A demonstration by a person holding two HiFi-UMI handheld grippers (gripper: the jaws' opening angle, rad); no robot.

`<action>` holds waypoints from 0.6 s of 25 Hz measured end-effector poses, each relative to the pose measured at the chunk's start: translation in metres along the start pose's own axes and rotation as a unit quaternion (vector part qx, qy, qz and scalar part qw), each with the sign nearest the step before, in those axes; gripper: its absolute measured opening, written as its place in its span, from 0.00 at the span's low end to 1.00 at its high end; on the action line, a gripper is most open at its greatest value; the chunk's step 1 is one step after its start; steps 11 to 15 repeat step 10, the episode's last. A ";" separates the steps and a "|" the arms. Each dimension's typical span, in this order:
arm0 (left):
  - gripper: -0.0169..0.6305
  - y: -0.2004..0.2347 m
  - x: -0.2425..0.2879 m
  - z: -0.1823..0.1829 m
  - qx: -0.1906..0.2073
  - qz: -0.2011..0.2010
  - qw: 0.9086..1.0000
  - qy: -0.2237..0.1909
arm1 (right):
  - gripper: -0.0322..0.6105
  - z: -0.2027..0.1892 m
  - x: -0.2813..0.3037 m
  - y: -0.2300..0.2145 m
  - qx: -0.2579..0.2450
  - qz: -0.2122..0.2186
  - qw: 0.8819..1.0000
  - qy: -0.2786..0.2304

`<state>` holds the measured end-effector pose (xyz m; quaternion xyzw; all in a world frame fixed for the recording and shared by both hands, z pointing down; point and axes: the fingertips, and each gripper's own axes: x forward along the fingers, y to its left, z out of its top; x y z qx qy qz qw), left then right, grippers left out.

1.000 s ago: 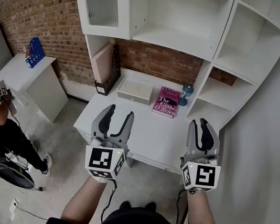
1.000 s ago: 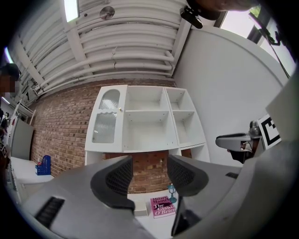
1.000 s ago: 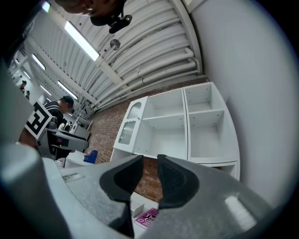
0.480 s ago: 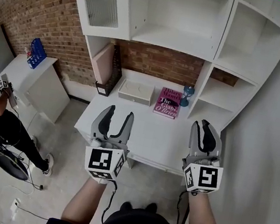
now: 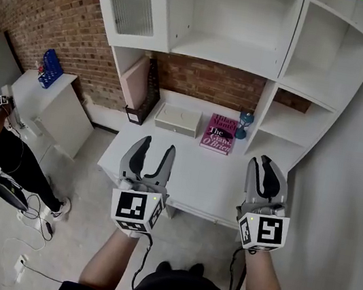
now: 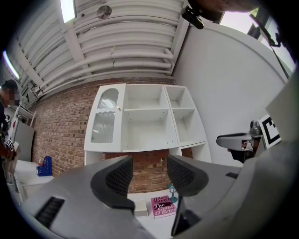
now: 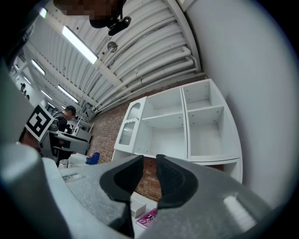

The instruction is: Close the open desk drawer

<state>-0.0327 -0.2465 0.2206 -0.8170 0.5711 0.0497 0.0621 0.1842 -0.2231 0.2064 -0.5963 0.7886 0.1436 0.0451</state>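
A white desk [image 5: 198, 171] with a tall white hutch stands against a brick wall. Under its front edge a thin white strip, the drawer front [image 5: 198, 211], shows between my two grippers; I cannot tell how far out it stands. My left gripper [image 5: 156, 145] [image 6: 149, 170] hovers over the desk's near left part, open and empty. Over the near right corner is my right gripper [image 5: 265, 162] [image 7: 149, 161], its jaws a narrow gap apart with nothing between them. Neither gripper touches the desk.
At the back of the desk lie a pink book [image 5: 219, 133], a small hourglass [image 5: 242, 125], a flat white box [image 5: 175, 118] and a black file holder [image 5: 145, 93]. A low white cabinet [image 5: 54, 102] stands left. A person [image 5: 1, 152] is at far left among floor cables.
Both grippers have kept their places over the desk front. The person at the left edge has shifted further left and the view has drifted slightly.
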 end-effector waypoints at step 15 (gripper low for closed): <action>0.37 -0.017 0.003 -0.003 0.005 0.004 1.000 0.004 | 0.18 -0.008 -0.005 -0.016 0.009 0.002 1.000 -0.001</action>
